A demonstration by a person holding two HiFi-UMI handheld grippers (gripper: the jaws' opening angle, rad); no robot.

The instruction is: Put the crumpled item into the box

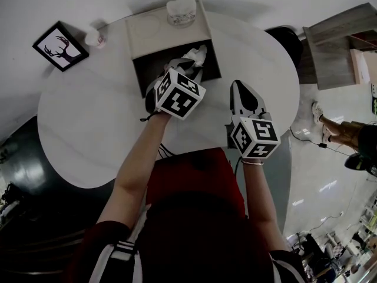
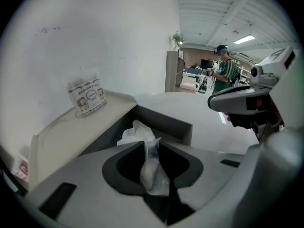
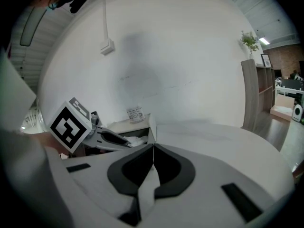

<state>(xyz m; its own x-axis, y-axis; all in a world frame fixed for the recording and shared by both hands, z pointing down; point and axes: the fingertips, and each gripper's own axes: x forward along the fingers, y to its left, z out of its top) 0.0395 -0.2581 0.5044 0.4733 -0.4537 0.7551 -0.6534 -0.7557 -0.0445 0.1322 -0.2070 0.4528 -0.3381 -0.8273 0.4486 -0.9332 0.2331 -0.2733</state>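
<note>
- So, nearest to us, the right gripper (image 3: 153, 151) hovers just to the right of the box (image 1: 148, 69), over the table (image 1: 88, 117). Its jaws are pressed together with nothing between them. We judge it sits there to keep clear of the other arm.
- Our left gripper (image 2: 151, 148) reaches over the near edge of the box. Its jaws are clamped on the crumpled item (image 2: 137, 133), a wad of white, partly clear wrapping pinched upright between the tips.
- The wad's loose top pokes past the jaws and hangs above the box's dark inside. We read the task as nearly done, with only the letting go left. Whether the item touches the box floor, we cannot tell.
- We hold it well inside the opening and not at the rim. That is presumably so a light, springy wad drops in and does not catch on a wall.
- Behind the opening, the lid (image 1: 150, 34) is folded back, which leaves the box open from above. A small clear packet (image 1: 181, 12) sits on the lid's far edge.
- Well to the left of the box lies a framed deer picture (image 1: 60, 46). A small pale cup-like thing (image 1: 94, 37) sits between it and the lid.
- Far beyond the box, across the room, a person (image 2: 223, 72) stands by some shelving.
</note>
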